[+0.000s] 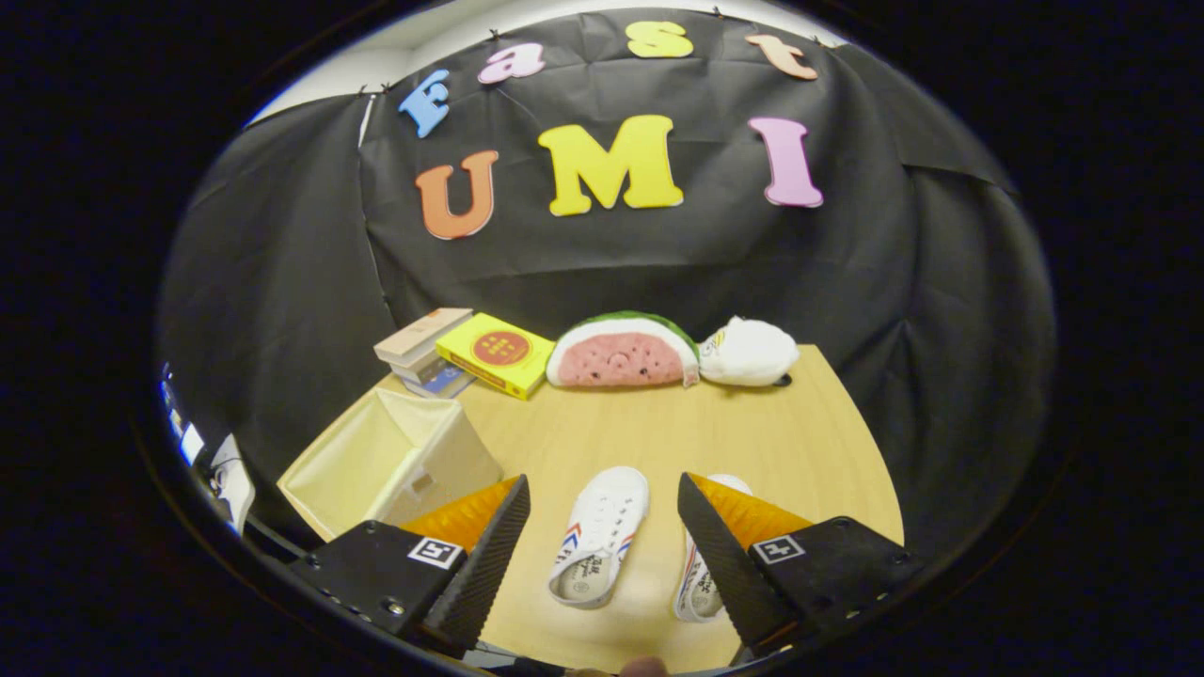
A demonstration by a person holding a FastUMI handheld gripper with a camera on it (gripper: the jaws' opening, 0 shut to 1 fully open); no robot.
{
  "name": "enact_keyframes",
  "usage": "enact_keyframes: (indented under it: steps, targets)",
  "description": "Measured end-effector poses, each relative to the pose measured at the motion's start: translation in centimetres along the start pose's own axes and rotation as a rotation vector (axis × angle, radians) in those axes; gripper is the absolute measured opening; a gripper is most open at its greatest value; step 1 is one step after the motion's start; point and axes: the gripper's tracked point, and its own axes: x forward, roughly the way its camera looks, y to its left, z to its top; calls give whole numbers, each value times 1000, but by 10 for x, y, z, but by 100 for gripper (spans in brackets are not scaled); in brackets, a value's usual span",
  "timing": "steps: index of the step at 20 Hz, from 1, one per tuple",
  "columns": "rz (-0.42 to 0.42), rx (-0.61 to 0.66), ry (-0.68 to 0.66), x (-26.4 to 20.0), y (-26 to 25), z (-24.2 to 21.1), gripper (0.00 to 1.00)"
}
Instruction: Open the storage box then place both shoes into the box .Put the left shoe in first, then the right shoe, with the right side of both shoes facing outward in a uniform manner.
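**Fingers spread over the shoes, box already open**

I take the storage box as my landmark. It stands on the wooden table with its top open and nothing visible inside, so I judge the opening step done and the loading not yet begun. Just to the right of the box lie the two white shoes, toes pointing away from me. The nearer shoe sits in plain view between my fingers; the farther shoe is half hidden behind one finger. I cannot tell which is the left.

My gripper hangs above them with its fingers wide apart, holding nothing; spread like that, it is ready to straddle a shoe.

Beyond the box, against the wall, sit a stack of books, a yellow box, a watermelon cushion and a white plush toy, all well clear of my path.
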Motion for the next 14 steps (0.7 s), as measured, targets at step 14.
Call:
enact_keyframes:
  steps: [14]
  targets:
    - [3,94,379,122,-14,-117,81]
